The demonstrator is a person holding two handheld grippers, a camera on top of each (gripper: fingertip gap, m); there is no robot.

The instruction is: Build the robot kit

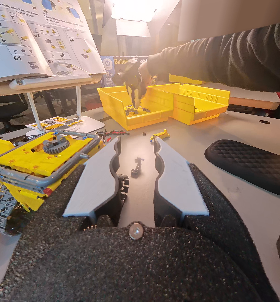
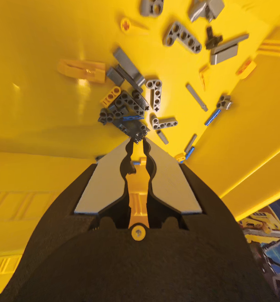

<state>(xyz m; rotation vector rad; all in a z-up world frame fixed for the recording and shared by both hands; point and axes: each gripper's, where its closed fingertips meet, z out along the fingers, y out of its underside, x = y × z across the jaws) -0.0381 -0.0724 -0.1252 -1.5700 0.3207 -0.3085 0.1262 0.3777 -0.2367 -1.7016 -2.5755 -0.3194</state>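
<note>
My left gripper [image 1: 137,140] is open and empty, low over the grey table [image 1: 176,155]. A small dark grey piece with a blue pin [image 1: 136,166] lies on the table between its fingers, untouched. A part-built yellow tracked model [image 1: 38,155] with a grey gear and grey rail stands just left of it. My right gripper [image 2: 137,140] reaches down into a yellow bin [image 2: 38,98]. Its tips are pinched on the near end of a black connector piece [image 2: 139,134] at the edge of a pile of grey beams [image 2: 129,104]. It also shows in the left wrist view [image 1: 136,107].
An open instruction booklet [image 1: 38,40] sits on a white stand at back left. Two yellow bins [image 1: 145,121] [image 1: 201,104] stand side by side behind. Loose small pins [image 1: 113,133] and a small yellow assembly [image 1: 161,134] lie before them. A black padded rest [image 1: 250,163] lies right. A dark sleeve [image 1: 217,62] crosses above. My right tips are about 50 cm from the black padded rest [image 1: 250,163], my left tips only 25 cm.
</note>
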